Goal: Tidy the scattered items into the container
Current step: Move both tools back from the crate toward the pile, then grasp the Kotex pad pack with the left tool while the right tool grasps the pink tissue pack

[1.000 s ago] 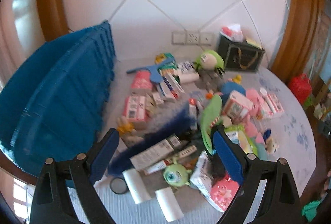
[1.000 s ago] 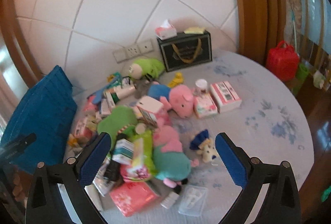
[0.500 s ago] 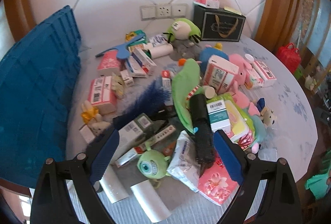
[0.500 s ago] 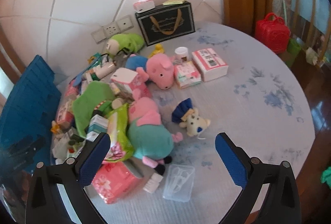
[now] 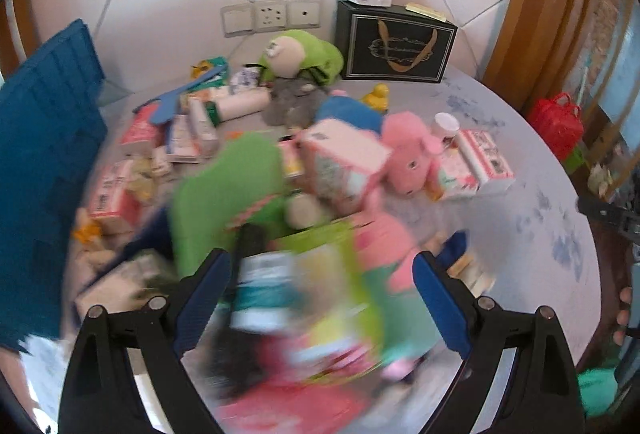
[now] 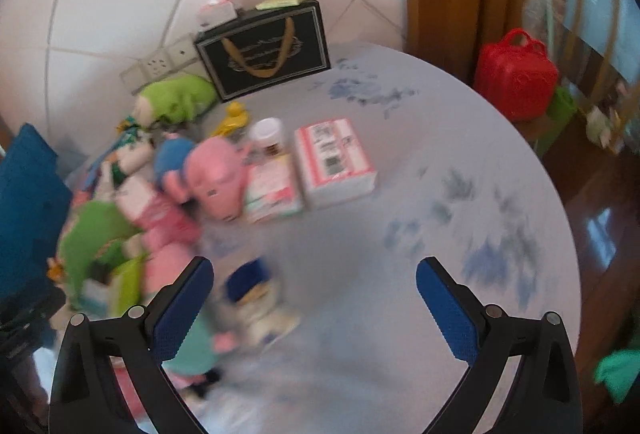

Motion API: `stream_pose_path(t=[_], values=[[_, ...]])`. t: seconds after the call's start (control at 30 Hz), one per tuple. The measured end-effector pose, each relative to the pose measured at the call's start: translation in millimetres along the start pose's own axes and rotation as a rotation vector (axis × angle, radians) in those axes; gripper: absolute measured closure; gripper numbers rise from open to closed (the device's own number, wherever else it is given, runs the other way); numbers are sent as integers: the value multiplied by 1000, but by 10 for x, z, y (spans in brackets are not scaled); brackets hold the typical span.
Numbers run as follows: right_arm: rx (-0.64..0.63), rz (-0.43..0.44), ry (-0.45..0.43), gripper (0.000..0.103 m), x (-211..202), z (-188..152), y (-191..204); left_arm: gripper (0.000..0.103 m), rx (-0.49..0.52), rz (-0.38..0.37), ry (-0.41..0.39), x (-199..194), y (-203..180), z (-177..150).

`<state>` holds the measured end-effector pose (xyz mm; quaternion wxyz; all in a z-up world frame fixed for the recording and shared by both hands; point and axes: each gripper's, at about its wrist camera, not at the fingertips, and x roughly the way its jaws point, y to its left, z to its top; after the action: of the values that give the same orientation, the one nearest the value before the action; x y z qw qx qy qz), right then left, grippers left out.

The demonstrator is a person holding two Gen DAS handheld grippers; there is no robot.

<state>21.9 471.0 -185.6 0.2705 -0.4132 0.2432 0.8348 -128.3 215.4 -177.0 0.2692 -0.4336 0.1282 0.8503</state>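
The left gripper (image 5: pixel 320 274) hangs with its blue pads spread wide and nothing between them, poised over the thick of the heap; the right gripper (image 6: pixel 314 276) is just as wide open and just as empty, but most of what shows between its fingers is bare tablecloth. Directly ahead of the left one, near its fingertips, a white-and-teal carton (image 5: pixel 262 292) lies on a lime-green packet (image 5: pixel 332 274), both badly blurred, with a dark cylindrical thing (image 5: pixel 250 246) beside the left finger running roughly away from the camera. I cannot tell exactly how the carton's long side is turned, though it looks to run fore and aft between the fingers. Beyond sit the green plush (image 5: pixel 228 193), the pink pig plush (image 5: pixel 408 157) and a scatter of pink boxes. The blue crate (image 5: pixel 44 169), the container everything is meant for, stands off to the left of that gripper, at the table's left edge. From the right gripper, the nearest loose piece is a small blue-capped toy (image 6: pixel 250 288) just inside its left finger, while the blue crate shows only as a sliver at the far left. I judge the left hand the nearer to both pile and crate, so the first pick falls to it.
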Motion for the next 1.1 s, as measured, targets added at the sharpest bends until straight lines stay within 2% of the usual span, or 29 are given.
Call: stream_pose_path(t=[0.1, 0.27, 0.43, 0.53, 0.6, 0.67, 0.83, 0.93, 1.0, 1.07, 1.1], values=[[-73, 13, 55, 1, 527, 392, -199, 10, -50, 13, 10, 324, -445, 140], [-113, 73, 140, 1, 1211, 738, -257, 10, -62, 53, 74, 923, -1045, 301], [-182, 127, 195, 1, 1719, 830, -86, 10, -61, 94, 121, 1246, -1235, 269], [-231, 96, 224, 1, 1953, 829, 18, 10, -58, 102, 133, 1357, -1287, 272], [-230, 81, 282, 1, 2141, 791, -51, 10, -55, 85, 149, 1450, -1349, 278], [-161, 115, 308, 1, 2169, 772, -262, 10, -41, 65, 162, 1547, -1445, 309], [-125, 53, 300, 1, 2094, 774, -750, 10, -12, 29, 192, 1889, -1832, 470], [-171, 52, 281, 1, 2086, 775, -757, 10, -62, 22, 257, 2192, -1955, 547], [-222, 46, 252, 1, 2074, 785, -699, 10, -73, 93, 277, 2394, -1966, 567], [-281, 47, 225, 1, 2072, 818, -642, 10, -84, 105, 288, 2514, -1910, 571], [-307, 54, 219, 1, 2086, 840, -606, 13, -96, 95, 291, 2544, -1875, 569]])
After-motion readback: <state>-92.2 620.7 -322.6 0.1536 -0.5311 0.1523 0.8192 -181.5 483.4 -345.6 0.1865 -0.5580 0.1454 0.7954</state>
